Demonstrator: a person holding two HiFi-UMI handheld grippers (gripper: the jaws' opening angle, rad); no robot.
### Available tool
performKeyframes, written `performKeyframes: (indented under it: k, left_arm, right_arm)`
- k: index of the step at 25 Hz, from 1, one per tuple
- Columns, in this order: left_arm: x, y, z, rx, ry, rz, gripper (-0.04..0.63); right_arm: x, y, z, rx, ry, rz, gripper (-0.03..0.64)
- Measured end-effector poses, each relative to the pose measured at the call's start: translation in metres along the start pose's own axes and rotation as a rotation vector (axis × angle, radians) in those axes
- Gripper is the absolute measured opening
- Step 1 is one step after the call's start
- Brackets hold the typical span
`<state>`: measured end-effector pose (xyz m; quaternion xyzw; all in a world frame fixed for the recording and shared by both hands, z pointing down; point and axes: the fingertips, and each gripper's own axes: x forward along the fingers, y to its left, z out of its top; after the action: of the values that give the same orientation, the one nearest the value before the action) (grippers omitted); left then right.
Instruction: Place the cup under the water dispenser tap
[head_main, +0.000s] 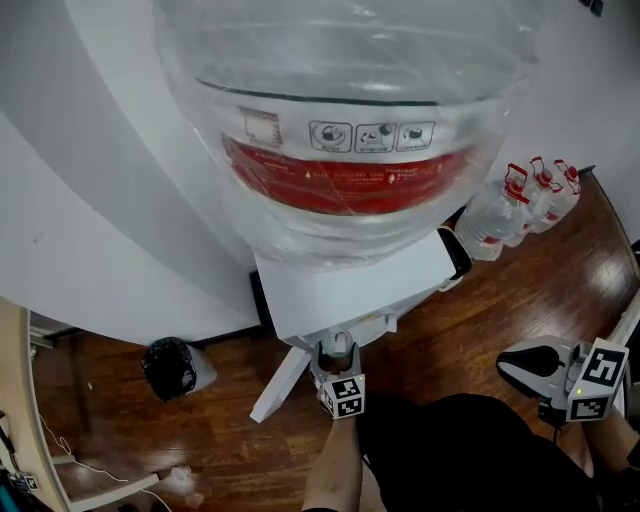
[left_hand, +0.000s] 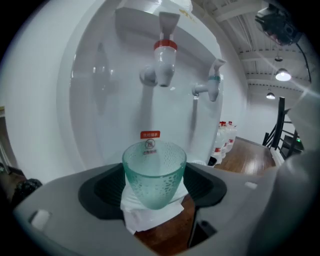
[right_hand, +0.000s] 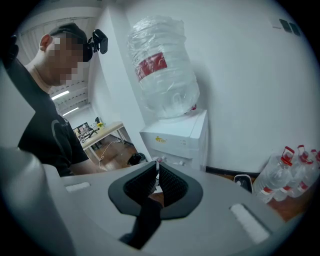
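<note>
A pale green textured glass cup (left_hand: 154, 175) sits upright between the pads of my left gripper (left_hand: 154, 187), which is shut on its lower half. The cup hangs in front of the white water dispenser (left_hand: 125, 100), below the red-collared tap (left_hand: 165, 57); a blue tap (left_hand: 212, 82) juts out to the right. From the head view, the left gripper (head_main: 340, 352) and the cup (head_main: 341, 343) are at the dispenser's front, under the large water bottle (head_main: 345, 130). My right gripper (head_main: 512, 365) hangs off to the right, its jaws together and holding nothing (right_hand: 156, 181).
Several sealed water jugs with red caps (head_main: 525, 205) stand on the wood floor right of the dispenser. A black bin bag (head_main: 175, 368) sits on the left by the white wall. A white ledge of the dispenser (left_hand: 150, 212) lies just under the cup.
</note>
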<state>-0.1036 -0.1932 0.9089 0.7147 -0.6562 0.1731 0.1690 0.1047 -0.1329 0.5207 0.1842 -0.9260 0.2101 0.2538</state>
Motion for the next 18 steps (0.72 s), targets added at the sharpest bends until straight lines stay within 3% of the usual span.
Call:
performKeyframes:
  k: [5, 10, 12, 18]
  left_arm:
    - [0.006, -0.003, 0.001, -0.044, 0.003, -0.016, 0.258]
    - [0.002, -0.003, 0.002, 0.034, 0.054, -0.034, 0.265]
    - [0.001, -0.004, 0.0, 0.021, 0.06, -0.04, 0.272]
    - [-0.017, -0.014, 0.006, -0.002, 0.104, -0.095, 0.371]
  right_arm:
    - [0.018, 0.007, 0.009, -0.032, 0.016, 0.038, 0.023]
    - [0.021, 0.01, 0.024, -0.05, -0.019, 0.053, 0.035]
    - [0.017, 0.005, 0.028, -0.049, -0.032, 0.038, 0.035]
    - [0.004, 0.008, 0.031, -0.05, -0.069, 0.011, 0.038]
